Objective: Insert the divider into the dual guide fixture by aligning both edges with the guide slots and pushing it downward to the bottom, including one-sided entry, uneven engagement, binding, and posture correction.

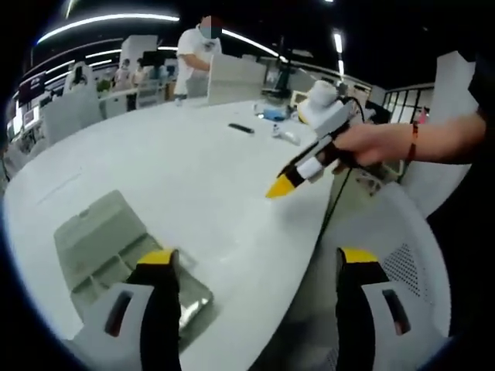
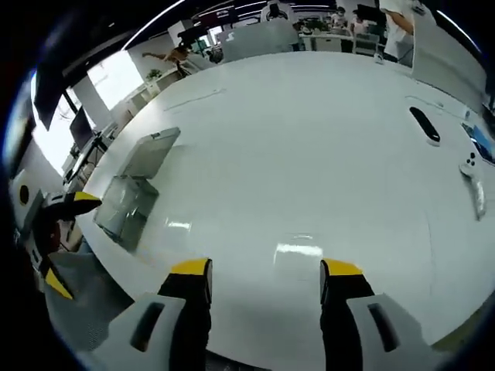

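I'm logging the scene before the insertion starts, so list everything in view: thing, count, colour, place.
table: one, white, spanning both views
guide fixture: one, clear, near table edge by the left gripper
divider: one, pale grey-green panel, lying flat beside the fixture
dark flat object: one, black, far side of table
small device: one, white, near the black object
office chair: one, white, beside the table
people: several, at the background desks
hand: one, holding the right gripper
left gripper: one, yellow-tipped, open
right gripper: one, yellow-tipped, open, above bare table
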The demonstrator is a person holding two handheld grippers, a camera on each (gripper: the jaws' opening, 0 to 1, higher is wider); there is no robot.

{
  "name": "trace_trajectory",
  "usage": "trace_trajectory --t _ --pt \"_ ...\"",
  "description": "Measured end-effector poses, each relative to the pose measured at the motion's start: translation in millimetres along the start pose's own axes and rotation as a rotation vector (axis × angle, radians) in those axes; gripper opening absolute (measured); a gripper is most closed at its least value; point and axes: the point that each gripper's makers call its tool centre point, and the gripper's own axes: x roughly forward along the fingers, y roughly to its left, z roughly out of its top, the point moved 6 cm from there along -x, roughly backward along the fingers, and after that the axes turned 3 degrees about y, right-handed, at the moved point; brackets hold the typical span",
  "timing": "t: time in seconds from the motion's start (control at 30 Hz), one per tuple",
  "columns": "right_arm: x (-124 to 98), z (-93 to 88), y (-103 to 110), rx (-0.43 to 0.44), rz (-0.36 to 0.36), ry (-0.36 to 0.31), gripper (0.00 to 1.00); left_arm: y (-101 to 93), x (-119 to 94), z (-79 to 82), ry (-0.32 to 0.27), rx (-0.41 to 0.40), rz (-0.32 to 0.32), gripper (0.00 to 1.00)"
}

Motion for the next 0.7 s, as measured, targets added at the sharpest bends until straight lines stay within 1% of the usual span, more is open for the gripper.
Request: trace_trajectory --t 0.13,0.2,0.23,0.3,0.37,0.47,0.53,0.57,0.63,0.7 --pt "4.2 2.2 -1.9 -0.022 -0.003 0.021 0.55 1.3 -2.8 -1.1 -0.007 -0.017 0.009 0.81" --pt "6.2 0.3 -5.3 -0.009 -0.014 0.052 0.55 1.8 -3.0 -1.8 -0.008 -0.017 0.011 0.81" --pt "6.7 0.4 -5.6 -0.012 -0.016 0.056 0.55 2.3 -3.2 -2.4 -0.008 -0.018 0.012 0.81" --pt "9.4 0.1 -7.9 -0.039 -0.033 0.074 0.54 3.8 -3.7 -4.7 -0.004 -0.031 0.018 0.81" --pt "11.4 -1.1 -9.6 -0.056 -0.046 0.117 0.53 4.3 -4.1 -5.4 -0.011 -0.037 0.019 0.80" --pt "15.1 2.0 -11.4 -0.066 -0.057 0.134 0.52 3.7 -3.4 -7.1 0.003 -0.034 0.011 0.80" --pt "16.9 1.9 -12.3 -0.064 -0.061 0.166 0.52 5.2 -2.9 -8.0 0.000 -0.040 0.008 0.80" --pt "18.1 3.0 -13.5 -0.061 -0.066 0.168 0.52 6.7 -3.1 -8.2 0.002 -0.051 0.009 0.80" --pt "20.2 4.5 -15.8 -0.062 -0.074 0.171 0.52 7.4 -3.6 -7.0 -0.005 -0.047 0.012 0.80" --pt "21.6 3.6 -16.7 -0.070 -0.077 0.187 0.51 8.0 -3.3 -6.9 0.000 -0.046 0.009 0.79"
